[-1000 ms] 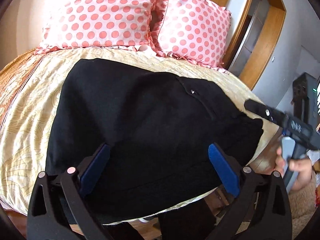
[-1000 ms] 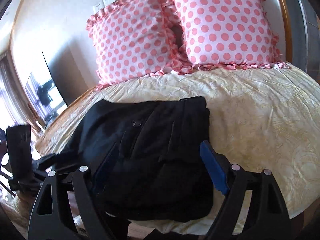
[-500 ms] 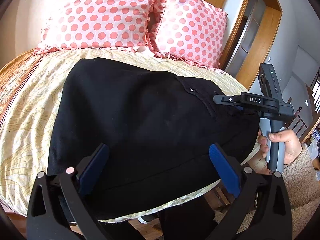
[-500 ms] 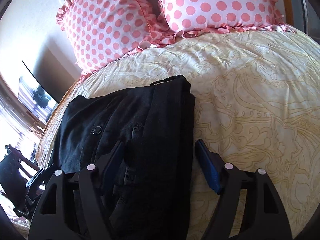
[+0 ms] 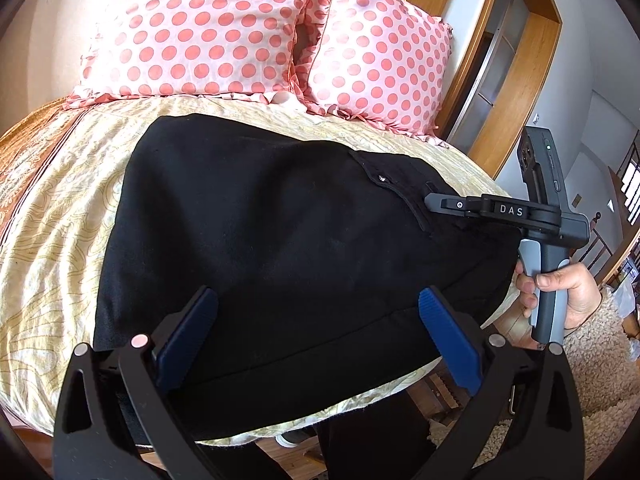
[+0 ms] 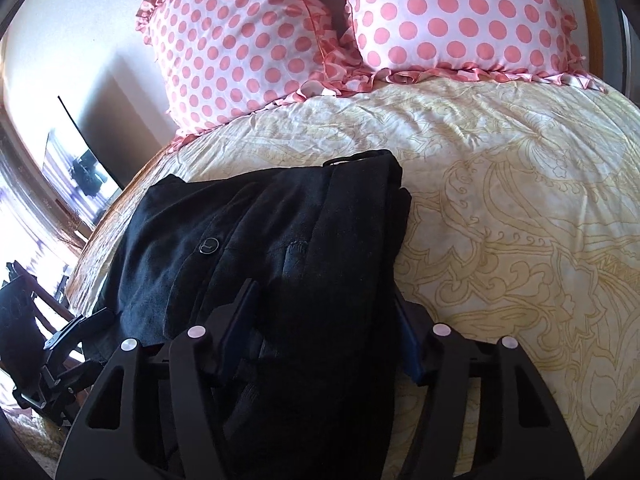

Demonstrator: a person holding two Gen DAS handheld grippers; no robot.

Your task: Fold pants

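Black pants (image 5: pixel 280 248) folded on bed (image 5: pixel 52 240), below polka-dot pillows (image 5: pixel 208 28). Left tongs (image 5: pixel 316 332) spread wide above pants, grasping nothing. Right tongs (image 6: pixel 324 320) straddle pants edge; grip unclear.

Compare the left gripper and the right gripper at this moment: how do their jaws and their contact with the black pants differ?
The left gripper has its jaws spread wide and grips nothing; the right gripper has its jaws closing around a thick bunch of the black pants.
The left gripper faces the flat part; the right gripper is at the waistband end.
Both have blue pads and point toward the pillows.
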